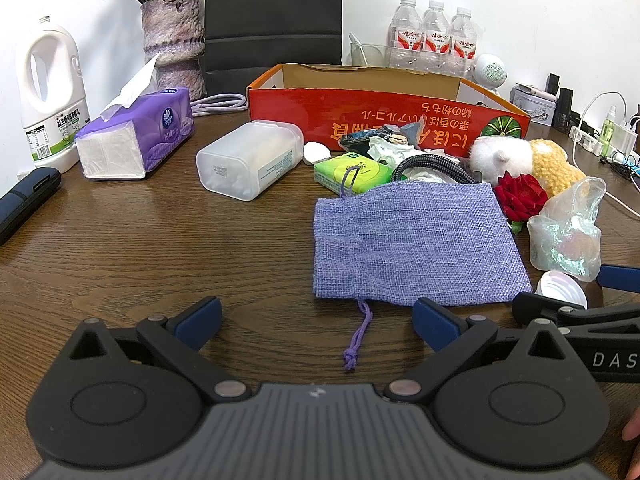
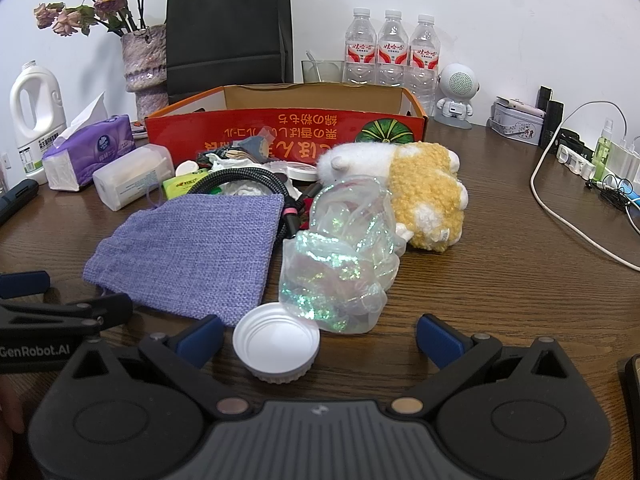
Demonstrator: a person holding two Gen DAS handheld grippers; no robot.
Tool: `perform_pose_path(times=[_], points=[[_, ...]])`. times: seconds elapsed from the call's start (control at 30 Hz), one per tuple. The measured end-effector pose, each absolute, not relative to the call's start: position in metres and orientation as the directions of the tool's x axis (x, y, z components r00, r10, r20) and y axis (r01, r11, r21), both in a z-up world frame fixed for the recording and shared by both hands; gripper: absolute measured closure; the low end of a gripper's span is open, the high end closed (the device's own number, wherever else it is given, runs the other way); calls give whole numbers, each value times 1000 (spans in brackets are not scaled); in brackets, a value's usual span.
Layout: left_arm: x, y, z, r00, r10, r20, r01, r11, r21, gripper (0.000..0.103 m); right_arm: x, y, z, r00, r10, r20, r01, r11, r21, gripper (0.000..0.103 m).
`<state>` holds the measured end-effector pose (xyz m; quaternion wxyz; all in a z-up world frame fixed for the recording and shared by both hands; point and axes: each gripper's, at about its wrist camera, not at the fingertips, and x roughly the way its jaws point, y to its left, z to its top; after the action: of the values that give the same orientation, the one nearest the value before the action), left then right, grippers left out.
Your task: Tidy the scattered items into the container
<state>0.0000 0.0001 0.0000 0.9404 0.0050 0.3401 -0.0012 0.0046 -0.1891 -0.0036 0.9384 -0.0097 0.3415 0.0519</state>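
- left gripper and right gripper both stand wide apart, holding nothing.
- only the right wrist view shows the white lid whole.
- only the left wrist view shows the red rose clearly.

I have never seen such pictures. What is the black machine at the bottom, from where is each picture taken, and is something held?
No robot here: a person holds two hand grippers, each with a camera looking forward along its blue-tipped fingers. One picture comes from the left gripper, the other from the right gripper. Both are open and hold nothing. On the wooden table lie a purple cloth pouch, a shiny plastic bag, a white lid, a plush toy and other small things. Behind them stands the red cardboard box.
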Motion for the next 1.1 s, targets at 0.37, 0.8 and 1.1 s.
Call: perform_pose_path(times=[0.37, 0.8, 1.1], points=[[0, 0, 0, 769, 0, -640, 7, 1000, 9, 0, 5, -189, -4, 762, 90, -641, -104, 994, 17, 0], [-3, 16, 18, 776, -85, -625, 109, 994, 0, 0, -1, -197, 3, 749, 132, -650, -159, 987, 17, 2], [97, 56, 40, 829, -96, -551, 192, 974, 118, 4, -24, -210, 9, 756, 243, -608, -221, 969, 111, 52]])
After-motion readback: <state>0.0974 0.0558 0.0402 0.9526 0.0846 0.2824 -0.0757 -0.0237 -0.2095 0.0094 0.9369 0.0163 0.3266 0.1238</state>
